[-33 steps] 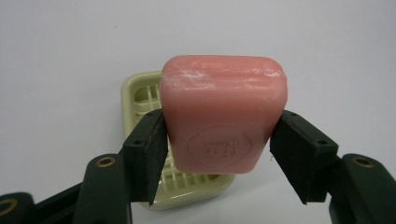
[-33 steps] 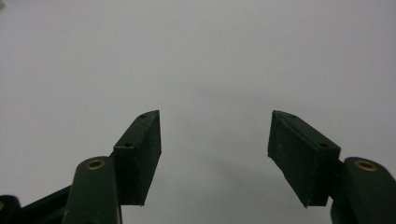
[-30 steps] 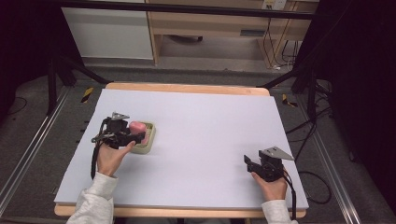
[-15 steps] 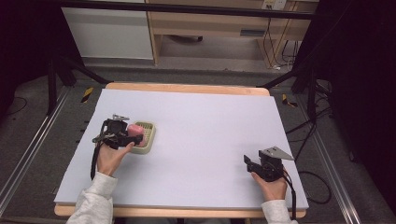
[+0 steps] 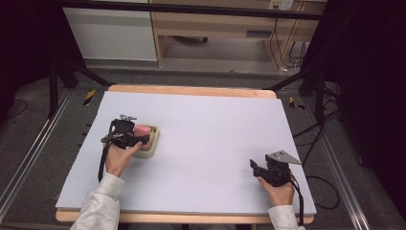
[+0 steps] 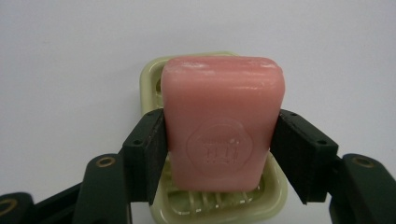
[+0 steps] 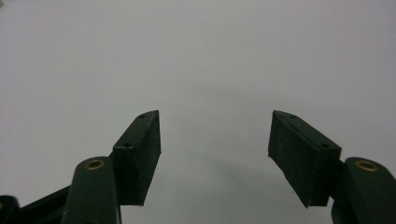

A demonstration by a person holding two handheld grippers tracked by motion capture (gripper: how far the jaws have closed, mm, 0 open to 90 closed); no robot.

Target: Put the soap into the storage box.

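Dim surroundings — soft, slightly blurred

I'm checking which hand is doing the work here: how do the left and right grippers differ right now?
The left gripper is shut on the pink soap bar, while the right gripper is open with nothing between its jaws. The left hangs over the pale green soap dish; the right is over bare table. Both have black jaws and are hand-held.

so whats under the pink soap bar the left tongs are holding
A pale green soap dish sits under the pink soap bar, which the left tongs grip by its sides. The dish's ribbed floor shows at the near end; the bar covers the rest.
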